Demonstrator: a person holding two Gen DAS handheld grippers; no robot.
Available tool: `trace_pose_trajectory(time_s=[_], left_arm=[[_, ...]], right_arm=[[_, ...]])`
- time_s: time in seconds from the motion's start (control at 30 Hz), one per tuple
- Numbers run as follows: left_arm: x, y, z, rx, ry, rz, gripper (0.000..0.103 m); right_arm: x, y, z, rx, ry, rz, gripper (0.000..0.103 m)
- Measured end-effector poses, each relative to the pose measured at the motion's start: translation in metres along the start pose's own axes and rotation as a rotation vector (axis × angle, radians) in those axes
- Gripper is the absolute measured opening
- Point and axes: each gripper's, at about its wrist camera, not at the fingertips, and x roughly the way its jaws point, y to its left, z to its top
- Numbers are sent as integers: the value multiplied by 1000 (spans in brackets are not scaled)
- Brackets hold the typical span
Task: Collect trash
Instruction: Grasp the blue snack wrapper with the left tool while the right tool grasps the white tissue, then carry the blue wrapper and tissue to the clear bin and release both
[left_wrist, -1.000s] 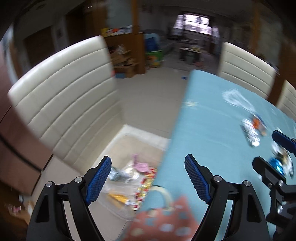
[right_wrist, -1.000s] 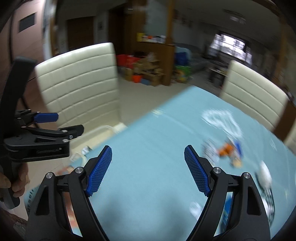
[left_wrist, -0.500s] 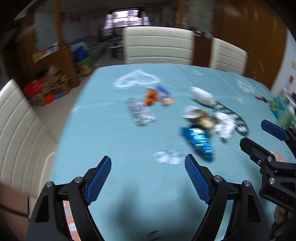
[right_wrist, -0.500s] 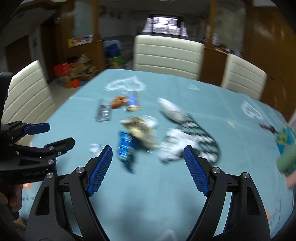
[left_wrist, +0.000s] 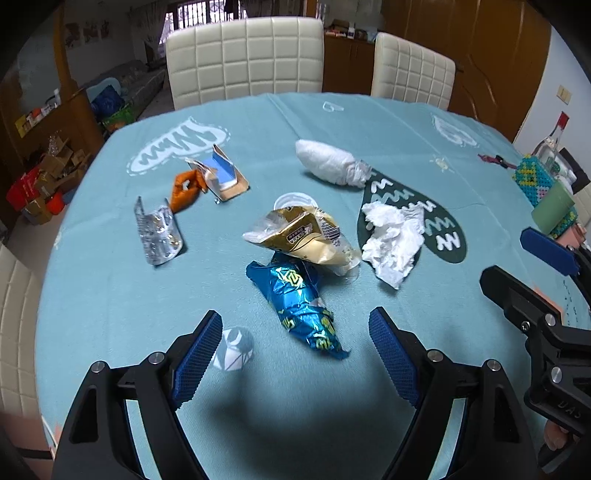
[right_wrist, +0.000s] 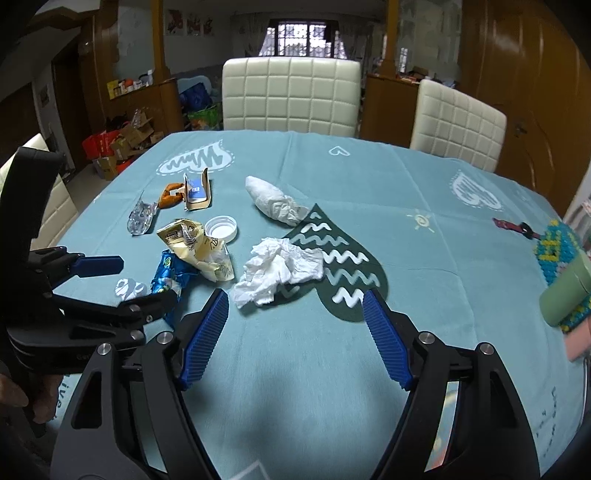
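Left wrist view: your left tongs (left_wrist: 295, 349) hang released and empty over the blue foil wrapper (left_wrist: 299, 304) near the bench's (left_wrist: 110, 295) near edge, set to straddle it. Your right tongs (right_wrist: 295, 334), also empty, have just been narrowing short of the crumpled tissue (right_wrist: 280, 271). Remaining trash lies mid-bench, uncollected.

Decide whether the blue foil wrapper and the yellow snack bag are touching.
Touching. In the left wrist view the yellow snack bag lies over the top end of the blue foil wrapper with no tablecloth showing between them; the right wrist view shows the same overlap.
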Motion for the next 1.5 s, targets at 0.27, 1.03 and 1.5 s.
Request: trace_pose_trajectory(time_s=[0.27, 1.03, 1.5], left_arm=[[26, 13, 5, 4, 24, 15, 79], [-17, 34, -10, 3, -82, 91, 29], [-77, 62, -46, -60, -155, 154, 29]], right_arm=[[51, 9, 18, -29, 40, 47, 75], [38, 26, 19, -47, 63, 124, 26], [-18, 95, 5, -172, -5, 221, 26]])
